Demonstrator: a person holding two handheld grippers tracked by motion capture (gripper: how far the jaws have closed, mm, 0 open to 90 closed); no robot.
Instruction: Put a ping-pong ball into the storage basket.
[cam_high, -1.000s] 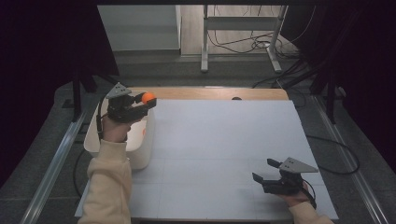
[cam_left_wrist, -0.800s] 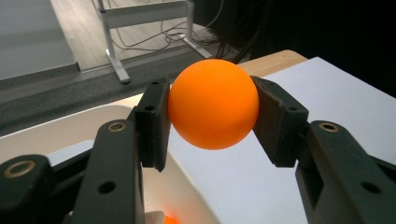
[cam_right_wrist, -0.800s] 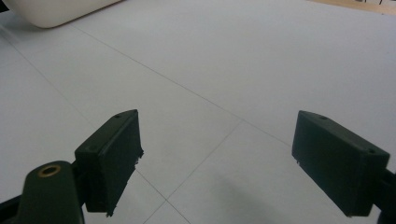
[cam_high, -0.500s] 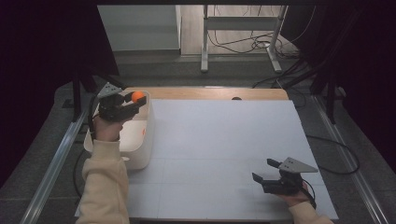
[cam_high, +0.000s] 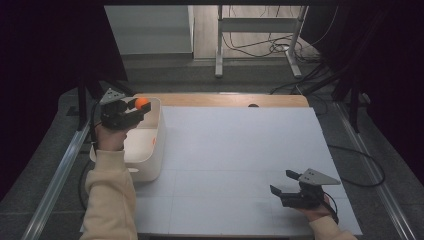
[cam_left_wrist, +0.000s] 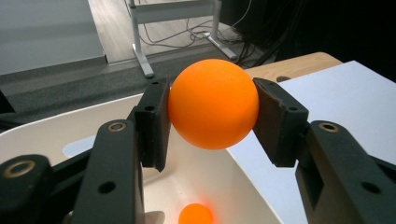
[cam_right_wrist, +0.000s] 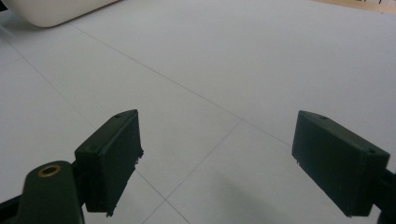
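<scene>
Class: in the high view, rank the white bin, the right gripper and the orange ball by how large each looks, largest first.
1. White bin, clearly the largest.
2. Right gripper, open over the white table.
3. Orange ball, smallest, held in the left gripper above the bin.

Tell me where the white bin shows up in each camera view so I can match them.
High view: white bin at the table's left edge, under the left gripper.
Left gripper view: its pale inside sits below the held orange ball.
Right gripper view: a corner at top left.
Shared landmark: the white table sheet.
</scene>
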